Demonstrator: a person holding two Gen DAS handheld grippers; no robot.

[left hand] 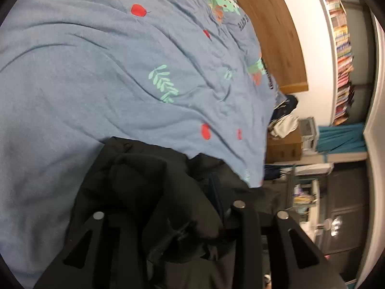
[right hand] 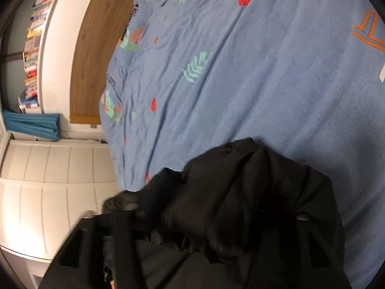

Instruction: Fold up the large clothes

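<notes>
**Black garment bunched between two grippers over a blue bedspread**

A black garment (left hand: 149, 192) is hanging in a thick bunch from the left gripper (left hand: 168, 219), its fingers pinching a wad of the padded fabric between them at about 6 o'clock in the left wrist view. The cloth is spilling forward toward 12 o'clock over a blue bedspread (left hand: 96, 72) printed with red dots and green leaves. A wooden headboard (left hand: 272, 31) is showing at 1 o'clock, and a bookshelf (left hand: 341, 48) is curving along the frame at 3 o'clock.

In the right wrist view, the same black garment (right hand: 240, 192) is piling over the right gripper (right hand: 192, 219) at 6 o'clock, burying most of both fingers; the fabric appears to be clamped between them, though the dark cloth is hiding the tips. The blue bedspread (right hand: 240, 72) is filling the frame from 12 to 3 o'clock, and a white cabinet (right hand: 48, 192) is standing at 9 o'clock.
</notes>
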